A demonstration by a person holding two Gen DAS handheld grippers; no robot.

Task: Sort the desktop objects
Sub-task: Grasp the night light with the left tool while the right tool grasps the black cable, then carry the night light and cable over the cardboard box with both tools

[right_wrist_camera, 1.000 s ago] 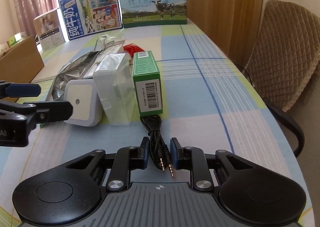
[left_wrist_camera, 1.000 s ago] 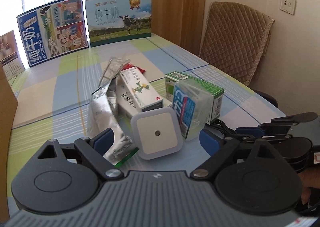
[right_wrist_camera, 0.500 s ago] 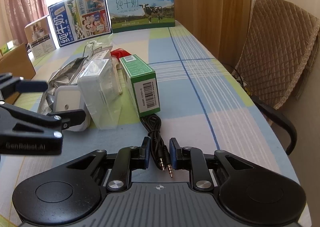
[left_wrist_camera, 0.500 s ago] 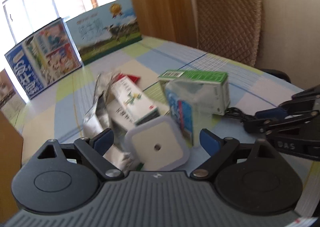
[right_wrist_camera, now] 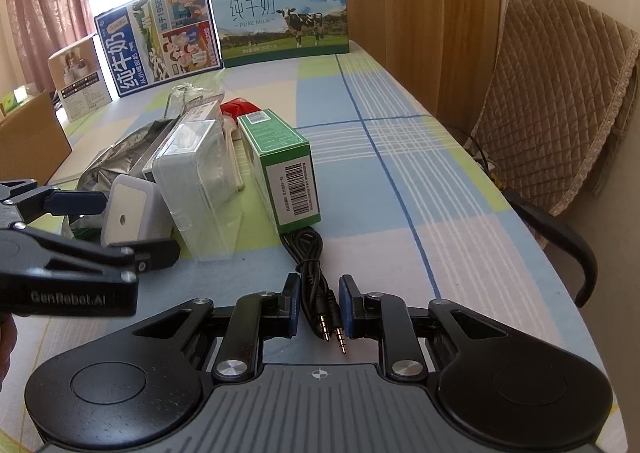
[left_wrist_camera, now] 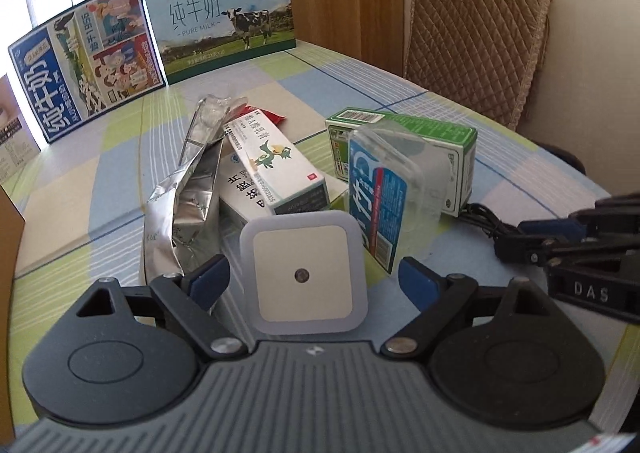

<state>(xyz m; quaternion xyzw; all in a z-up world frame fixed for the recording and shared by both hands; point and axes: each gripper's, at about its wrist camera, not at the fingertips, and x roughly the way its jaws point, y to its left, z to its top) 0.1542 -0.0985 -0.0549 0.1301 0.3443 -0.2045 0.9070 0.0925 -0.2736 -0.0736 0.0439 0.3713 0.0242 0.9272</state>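
Left gripper (left_wrist_camera: 308, 279): we have it wide open around the square white plug-in night light (left_wrist_camera: 304, 273), pads clear of both its sides, nothing held.
Right gripper (right_wrist_camera: 319, 307): nearly closed on the coiled black audio cable (right_wrist_camera: 308, 253), whose two gold plugs stick out between the pads (whether they truly pinch it, we judge likely).
Pile: the crumpled silver foil pouch (left_wrist_camera: 180, 197), white medicine carton (left_wrist_camera: 272, 169), clear plastic case (left_wrist_camera: 390, 189) and green cardboard box (right_wrist_camera: 280, 169) sit bunched together mid-table.
Progress: we judge sorting barely begun; no item sits apart yet.
Left to do: close on the light, lift both, clear the pile.
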